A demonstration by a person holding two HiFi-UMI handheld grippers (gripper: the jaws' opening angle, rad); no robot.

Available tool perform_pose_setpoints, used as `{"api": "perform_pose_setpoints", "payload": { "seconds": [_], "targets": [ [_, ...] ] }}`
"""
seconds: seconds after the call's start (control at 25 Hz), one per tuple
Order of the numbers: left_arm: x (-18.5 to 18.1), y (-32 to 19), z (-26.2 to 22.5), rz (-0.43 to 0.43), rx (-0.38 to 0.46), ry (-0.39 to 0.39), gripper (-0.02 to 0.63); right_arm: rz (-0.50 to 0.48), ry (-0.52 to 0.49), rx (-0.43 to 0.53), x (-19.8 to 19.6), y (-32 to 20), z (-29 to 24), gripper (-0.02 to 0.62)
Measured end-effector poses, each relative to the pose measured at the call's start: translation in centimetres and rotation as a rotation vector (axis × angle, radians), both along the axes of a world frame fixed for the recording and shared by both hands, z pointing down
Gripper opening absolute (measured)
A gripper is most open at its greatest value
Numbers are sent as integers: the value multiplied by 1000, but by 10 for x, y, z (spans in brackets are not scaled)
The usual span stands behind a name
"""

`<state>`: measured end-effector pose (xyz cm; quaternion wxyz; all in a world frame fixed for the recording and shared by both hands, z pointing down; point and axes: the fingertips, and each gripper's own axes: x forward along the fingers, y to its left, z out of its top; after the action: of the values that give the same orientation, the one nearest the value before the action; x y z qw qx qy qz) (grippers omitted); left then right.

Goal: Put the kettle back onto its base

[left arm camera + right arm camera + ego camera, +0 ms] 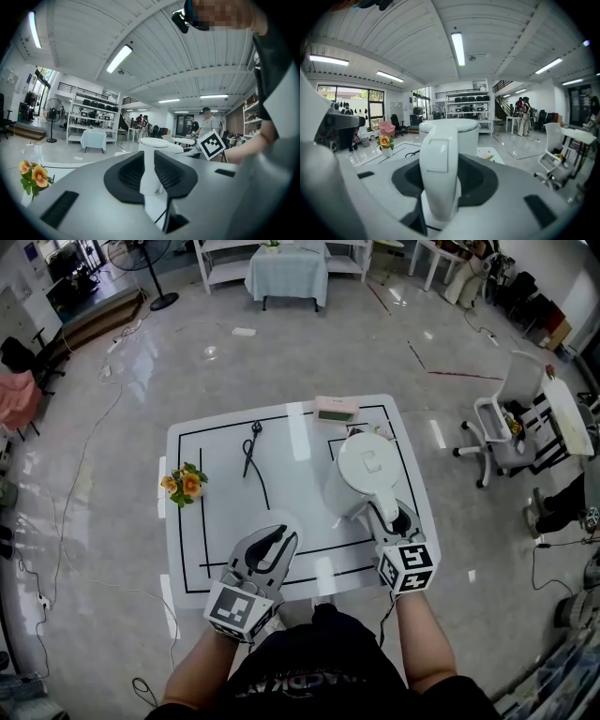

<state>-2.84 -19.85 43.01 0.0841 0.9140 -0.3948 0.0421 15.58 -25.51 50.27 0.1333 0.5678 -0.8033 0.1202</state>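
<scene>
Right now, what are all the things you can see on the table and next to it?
kettle: one, white, right side of the table
base: one, white, near edge of the table, left of the kettle
flowers: one small bunch, orange with green leaves, left edge of the table
scissors: one pair, black, middle of the table
small box: one, pink and green, far edge of the table
table: one, white with black lines
office chair: one, white, on the floor to the right
left tool: one, grey, shut on the base
right tool: one, grey, shut on the kettle's handle
</scene>
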Motion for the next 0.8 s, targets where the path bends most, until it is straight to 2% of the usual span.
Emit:
{"api": "perform_pose_setpoints", "payload": {
  "seconds": [0.08,0.48,0.8],
  "targets": [
    [0,1,-1,8,-7,3,7,2,2,5,0,0,0,153],
    [-17,5,2,-8,-10,5,5,1,-1,28,0,1,-2,144],
    [-44,10,-1,-69,-17,9,5,-15,-9,110,-14,-2,-33,120]
  ]
}}
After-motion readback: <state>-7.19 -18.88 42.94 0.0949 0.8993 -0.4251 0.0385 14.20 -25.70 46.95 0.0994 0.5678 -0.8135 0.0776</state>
